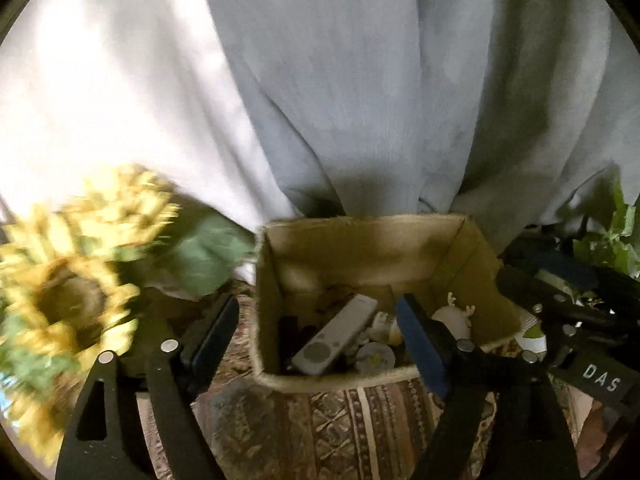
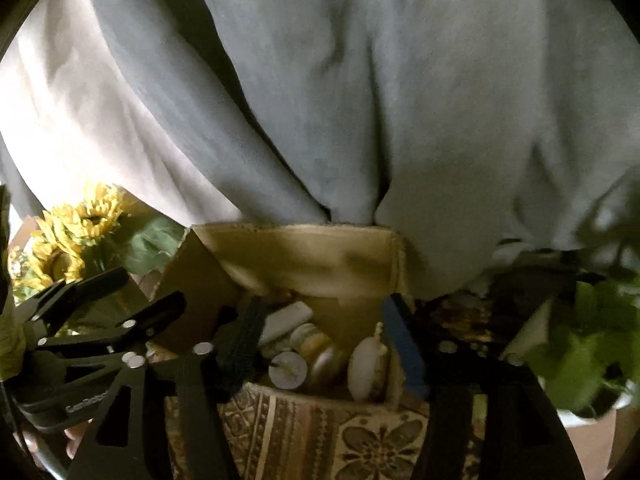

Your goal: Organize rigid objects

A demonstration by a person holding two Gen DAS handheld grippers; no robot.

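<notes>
Left gripper (image 1: 320, 332) fingers spread wide, nothing between them; they straddle the near left part of the cardboard box (image 1: 372, 240), one finger outside its left wall, the other over the inside right. Right gripper (image 2: 328, 336) likewise spread wide and empty, framing the box's near right corner. Inside the box: a white remote (image 1: 336, 336) lying diagonally near-left, a round flat disc (image 1: 375, 356) just right of it at the near wall, some pale rounded pieces behind that (too dim to name), and a small white figurine with antlers (image 1: 454, 318) toward the right. Box sits on a patterned cloth (image 1: 340, 432), far wall against a grey curtain (image 1: 360, 80). Sunflowers (image 1: 68, 280) left of the box, blurred; a green plant (image 2: 592, 344) off to the right. The right tool also shows at the right edge of the left view, both units close together, pointing forward and slightly down at the box. My read: items are already collected in the box, so this is either between placements or near the end. If another piece remains, I can't see it here; next move calls for backing off the box and locating it. Risk: the left finger clipping the box wall on the way out.
</notes>
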